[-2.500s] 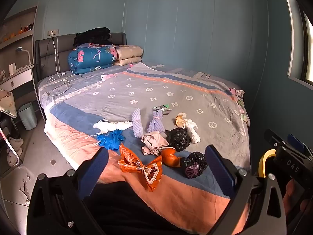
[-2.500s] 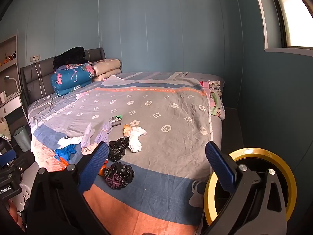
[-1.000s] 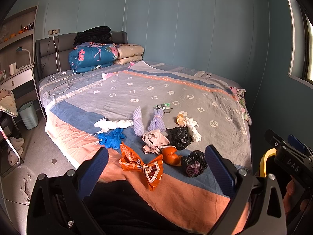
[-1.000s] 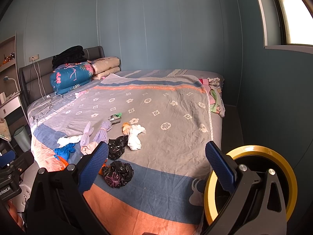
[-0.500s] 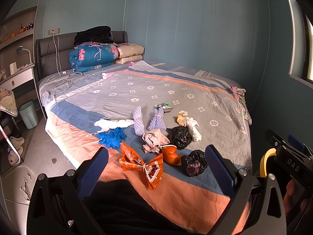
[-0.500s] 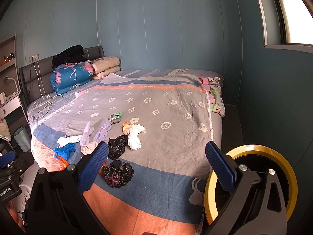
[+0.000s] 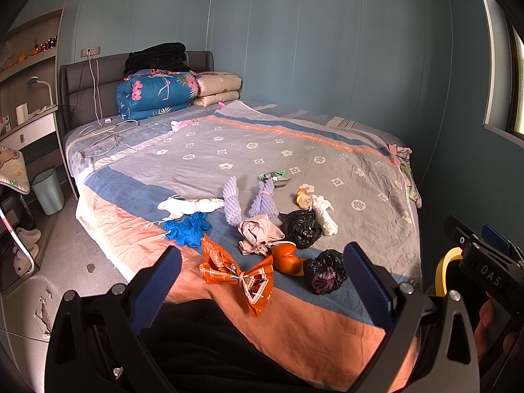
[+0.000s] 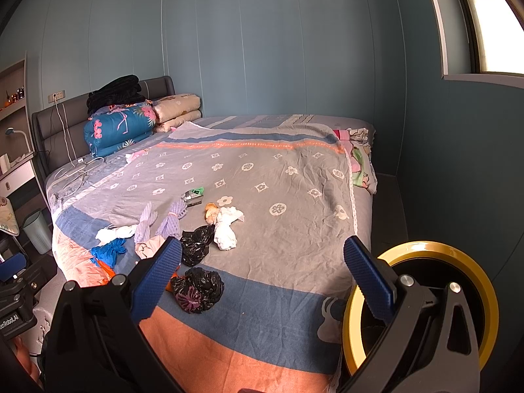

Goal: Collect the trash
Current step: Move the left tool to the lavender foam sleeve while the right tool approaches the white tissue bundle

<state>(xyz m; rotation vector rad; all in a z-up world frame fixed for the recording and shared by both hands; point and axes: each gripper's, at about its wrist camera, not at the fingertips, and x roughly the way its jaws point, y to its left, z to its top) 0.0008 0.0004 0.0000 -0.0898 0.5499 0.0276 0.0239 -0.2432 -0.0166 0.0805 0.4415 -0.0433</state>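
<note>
A loose cluster of trash lies near the foot of the wide bed with its grey, blue and orange patterned cover (image 7: pixel 229 150): a crinkled orange snack wrapper knotted in the middle (image 7: pixel 237 276), a crumpled black plastic bag with a purplish patch (image 7: pixel 324 275) (image 8: pixel 196 290), an orange peel (image 7: pixel 288 258) between them, a second black plastic bag (image 7: pixel 301 227), a beige wad of cloth (image 7: pixel 258 232), a twisted white tissue roll (image 7: pixel 322 213), two lilac foam nets (image 7: pixel 249 198), a blue glove (image 7: pixel 186 229) and a white rag (image 7: pixel 190 204). The left gripper (image 7: pixel 260 276) and the right gripper (image 8: pixel 262 273) hover short of the pile, each with blue-padded fingers spread wide and nothing between them. A round yellow-rimmed black bin (image 8: pixel 422 298) stands beside the bed's corner.
</note>
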